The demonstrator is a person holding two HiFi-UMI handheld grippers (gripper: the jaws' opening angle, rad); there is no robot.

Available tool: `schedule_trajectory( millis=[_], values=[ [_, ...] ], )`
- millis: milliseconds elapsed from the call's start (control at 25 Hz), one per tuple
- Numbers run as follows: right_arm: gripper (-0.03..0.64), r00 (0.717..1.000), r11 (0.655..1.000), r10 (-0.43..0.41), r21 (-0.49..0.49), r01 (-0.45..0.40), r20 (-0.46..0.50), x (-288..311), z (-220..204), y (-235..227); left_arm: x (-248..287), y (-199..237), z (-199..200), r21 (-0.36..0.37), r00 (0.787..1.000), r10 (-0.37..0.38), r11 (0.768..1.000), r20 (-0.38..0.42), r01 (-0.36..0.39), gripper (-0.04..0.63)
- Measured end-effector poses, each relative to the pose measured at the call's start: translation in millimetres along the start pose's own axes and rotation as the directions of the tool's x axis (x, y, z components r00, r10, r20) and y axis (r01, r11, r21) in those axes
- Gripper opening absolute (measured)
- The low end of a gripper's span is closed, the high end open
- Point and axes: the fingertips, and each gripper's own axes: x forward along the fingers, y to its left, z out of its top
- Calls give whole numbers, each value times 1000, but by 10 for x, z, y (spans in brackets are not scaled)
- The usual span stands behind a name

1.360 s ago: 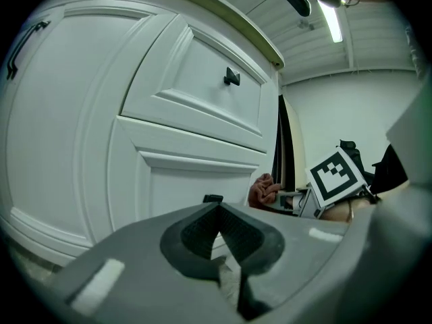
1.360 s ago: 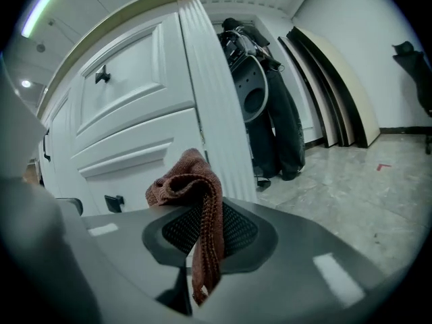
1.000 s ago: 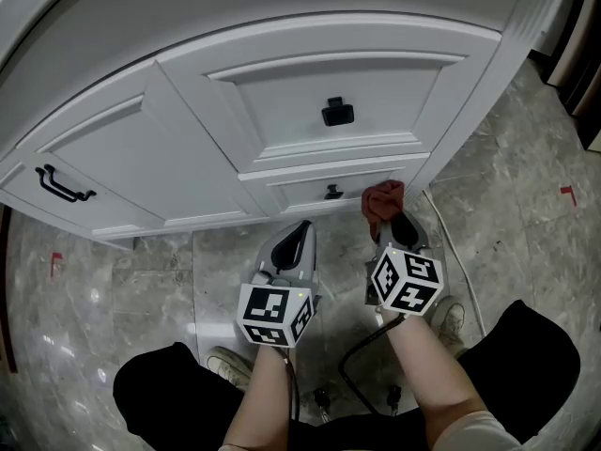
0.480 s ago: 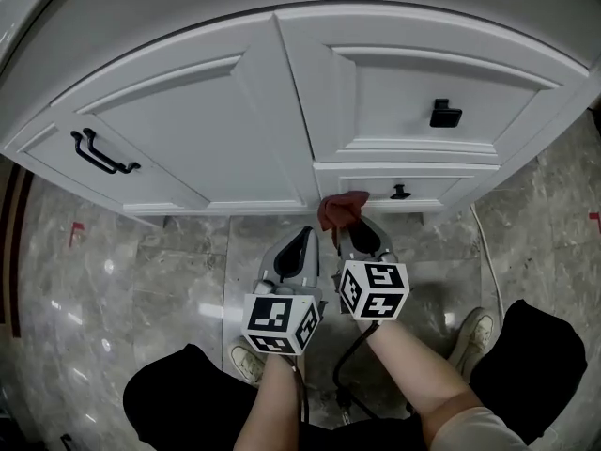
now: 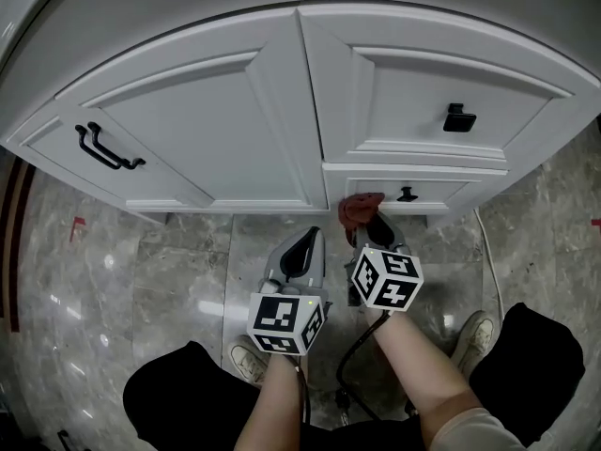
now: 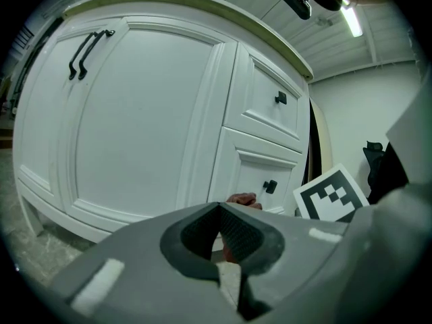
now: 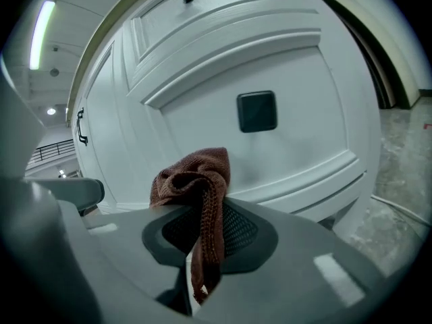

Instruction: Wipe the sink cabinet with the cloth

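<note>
The white sink cabinet (image 5: pixel 235 111) fills the upper half of the head view. My right gripper (image 5: pixel 368 222) is shut on a reddish-brown cloth (image 5: pixel 358 207), which is pressed to the left end of the lower drawer front (image 5: pixel 441 192), low on the cabinet. In the right gripper view the cloth (image 7: pixel 197 181) bunches above the jaws, just below the drawer's black square knob (image 7: pixel 256 111). My left gripper (image 5: pixel 306 248) hangs beside it on the left, shut and empty, a little short of the cabinet base. From the left gripper view, the cloth (image 6: pixel 241 199) peeks over the jaws.
The left door has two black bar handles (image 5: pixel 105 148). The upper drawer carries a black knob (image 5: pixel 458 117), the lower a small one (image 5: pixel 407 194). Grey marble floor (image 5: pixel 141 280) lies below. A cable (image 5: pixel 485 252) runs along the floor at right, beside the person's shoes (image 5: pixel 474 332).
The right gripper carried the cloth leftward along the lower drawer front, then came back slightly right. The head view shifted left along the cabinet. The left gripper stayed beside it.
</note>
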Motion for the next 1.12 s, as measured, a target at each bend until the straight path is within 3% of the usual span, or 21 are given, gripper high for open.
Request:
schedule_trajectory(
  millis=[720, 1000, 1120],
  values=[
    [89, 983, 985, -172, 41, 169, 64, -462, 350, -1149, 442, -613, -69, 11, 995, -98, 995, -13, 98, 0],
    [91, 963, 965, -261, 17, 260, 66, -705, 454, -1670, 605, -934, -101, 12, 988, -152, 988, -29, 153, 0],
    [89, 947, 948, -317, 55, 315, 51, -810, 424, -1896, 648, -1033, -116, 16, 985, -169, 985, -39, 169, 0]
  ],
)
